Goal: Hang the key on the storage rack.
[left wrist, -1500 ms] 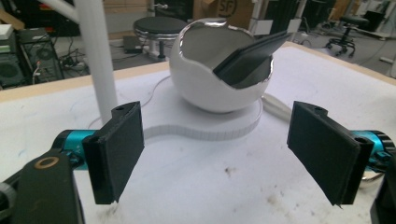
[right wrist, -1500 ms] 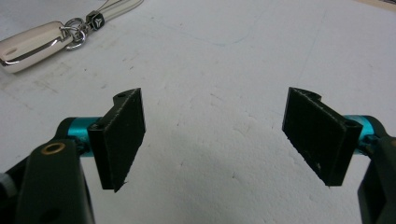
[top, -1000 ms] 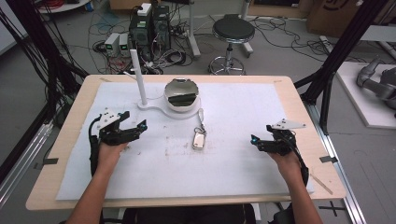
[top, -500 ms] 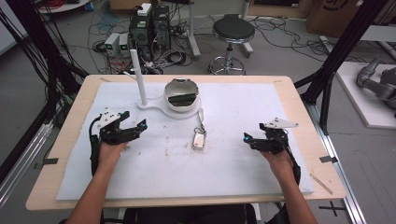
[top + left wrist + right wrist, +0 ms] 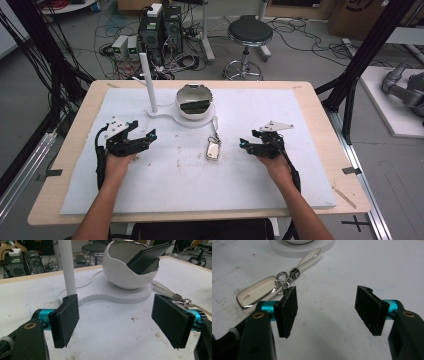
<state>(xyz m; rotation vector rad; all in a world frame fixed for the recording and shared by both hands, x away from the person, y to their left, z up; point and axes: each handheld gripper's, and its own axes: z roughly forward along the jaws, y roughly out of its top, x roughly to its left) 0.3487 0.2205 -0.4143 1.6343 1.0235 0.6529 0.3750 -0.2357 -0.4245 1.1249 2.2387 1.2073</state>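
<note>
A white key fob [image 5: 213, 149] with a ring and a white strap [image 5: 216, 123] lies flat on the white mat, near the middle. My right gripper [image 5: 248, 139] hovers just right of it. Its jaws are open and have just been closing, with nothing between them. In the right gripper view the key fob [image 5: 257, 292] lies beyond the left pad of the right gripper [image 5: 327, 311], apart from it. My left gripper [image 5: 143, 131] rests open at the left of the mat. In the left gripper view, bare mat lies between the pads of the left gripper [image 5: 120, 322].
A white egg-shaped bowl [image 5: 194, 101] holding a dark flat item [image 5: 195, 106] stands on a white base [image 5: 172, 117] with an upright white post [image 5: 148, 82], behind the fob. The mat [image 5: 200, 185] covers most of the wooden table [image 5: 320, 120]. A stool and cables lie beyond the table.
My right gripper has slid left toward the key fob, and its jaws stand narrower than before. The left gripper and the fob have stayed put.
</note>
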